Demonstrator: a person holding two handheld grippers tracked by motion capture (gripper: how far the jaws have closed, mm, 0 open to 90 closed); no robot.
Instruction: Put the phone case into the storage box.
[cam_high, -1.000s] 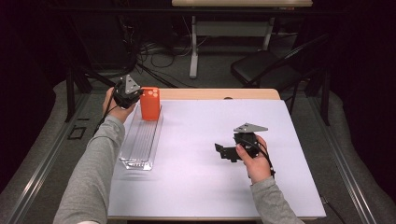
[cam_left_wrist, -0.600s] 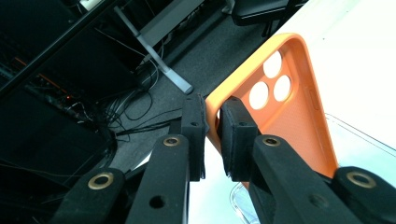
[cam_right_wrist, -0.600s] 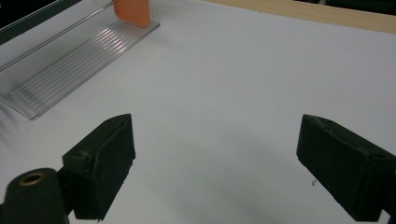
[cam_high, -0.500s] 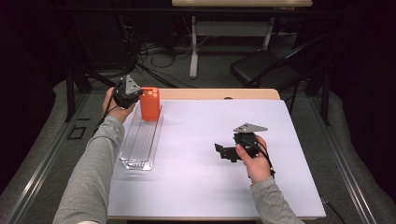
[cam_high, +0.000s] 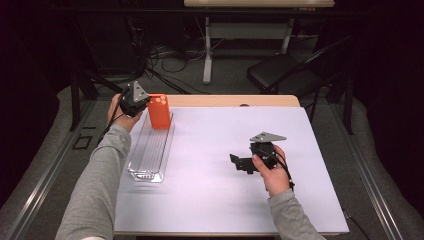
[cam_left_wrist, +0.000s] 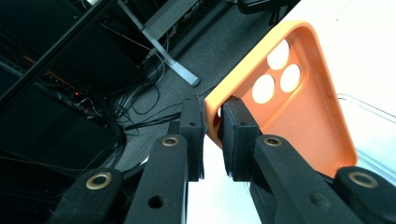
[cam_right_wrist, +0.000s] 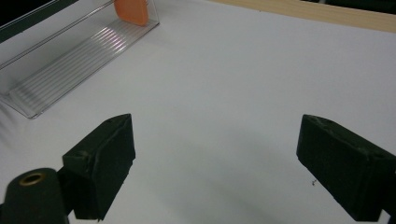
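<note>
One orange phone case stands in one clear tray near the table's far left corner, its edge pinched by the left gripper. The left gripper view reveals three camera holes. The right gripper is spread, empty.

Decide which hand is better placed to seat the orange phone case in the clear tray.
Left: its tool already pinches the orange phone case at the clear tray; the right tool rests open, apart.
</note>
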